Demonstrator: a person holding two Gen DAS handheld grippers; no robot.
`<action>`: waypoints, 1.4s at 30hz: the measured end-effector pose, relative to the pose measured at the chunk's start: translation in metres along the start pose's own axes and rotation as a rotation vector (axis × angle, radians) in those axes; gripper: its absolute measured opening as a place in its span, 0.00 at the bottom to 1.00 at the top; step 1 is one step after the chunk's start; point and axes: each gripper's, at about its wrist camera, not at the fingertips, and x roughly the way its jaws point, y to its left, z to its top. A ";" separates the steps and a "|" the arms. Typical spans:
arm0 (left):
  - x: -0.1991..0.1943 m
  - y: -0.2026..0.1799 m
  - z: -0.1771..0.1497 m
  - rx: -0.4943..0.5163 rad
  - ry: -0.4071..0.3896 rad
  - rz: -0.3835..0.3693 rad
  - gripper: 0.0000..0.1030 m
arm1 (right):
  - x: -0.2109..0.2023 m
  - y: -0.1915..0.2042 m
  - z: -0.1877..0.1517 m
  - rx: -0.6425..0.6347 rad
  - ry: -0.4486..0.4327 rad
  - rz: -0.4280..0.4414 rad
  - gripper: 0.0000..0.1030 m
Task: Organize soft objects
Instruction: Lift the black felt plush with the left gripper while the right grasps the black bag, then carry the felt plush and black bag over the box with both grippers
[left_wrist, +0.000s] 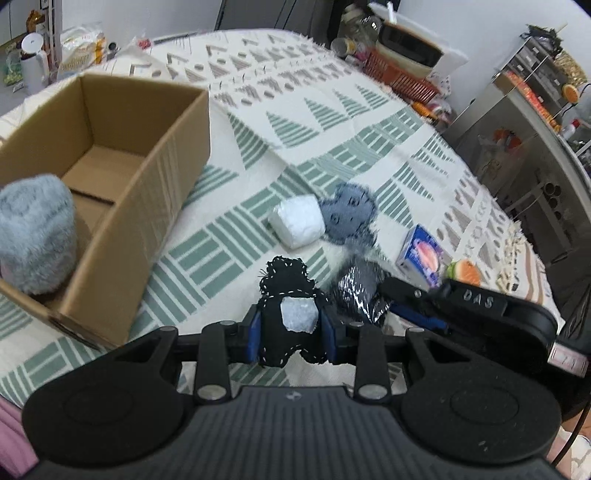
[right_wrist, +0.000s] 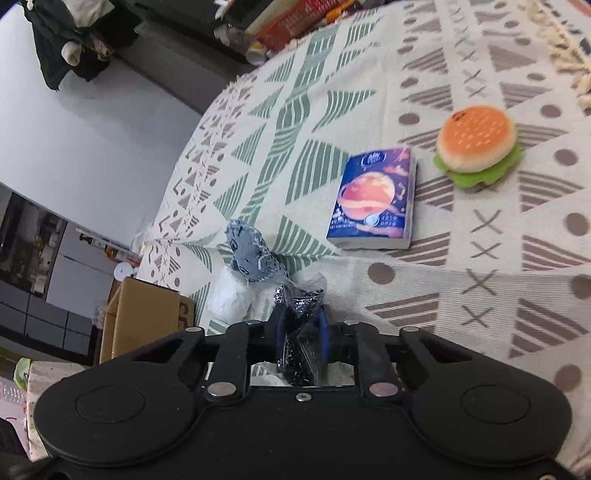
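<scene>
Stowed: grey plush (left_wrist: 35, 232) in cardboard box (left_wrist: 155, 184). In hand: left gripper (left_wrist: 291, 332) clamped on black felt toy (left_wrist: 290, 310); right gripper (right_wrist: 301, 332) clamped on shiny black packet (right_wrist: 299, 321). Left on surface (left_wrist: 369, 122): white pad (left_wrist: 297, 221), denim toy (left_wrist: 349, 212), tissue pack (right_wrist: 375, 197), plush burger (right_wrist: 476, 146).

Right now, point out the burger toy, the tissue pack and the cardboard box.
burger toy (right_wrist: 476, 138), right wrist view, on the bun top
tissue pack (right_wrist: 373, 195), right wrist view, on the printed face
cardboard box (left_wrist: 162, 177), left wrist view, on the outer side wall

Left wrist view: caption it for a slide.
Left gripper clamps a black felt toy beside the cardboard box.
</scene>
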 end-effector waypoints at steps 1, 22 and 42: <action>-0.004 0.000 0.001 0.004 -0.008 -0.005 0.31 | -0.004 0.001 -0.001 0.002 -0.009 -0.001 0.16; -0.067 0.024 0.026 0.031 -0.141 -0.107 0.31 | -0.069 0.040 -0.025 -0.025 -0.118 0.087 0.12; -0.104 0.095 0.071 -0.023 -0.281 -0.161 0.31 | -0.083 0.134 -0.031 -0.183 -0.138 0.160 0.12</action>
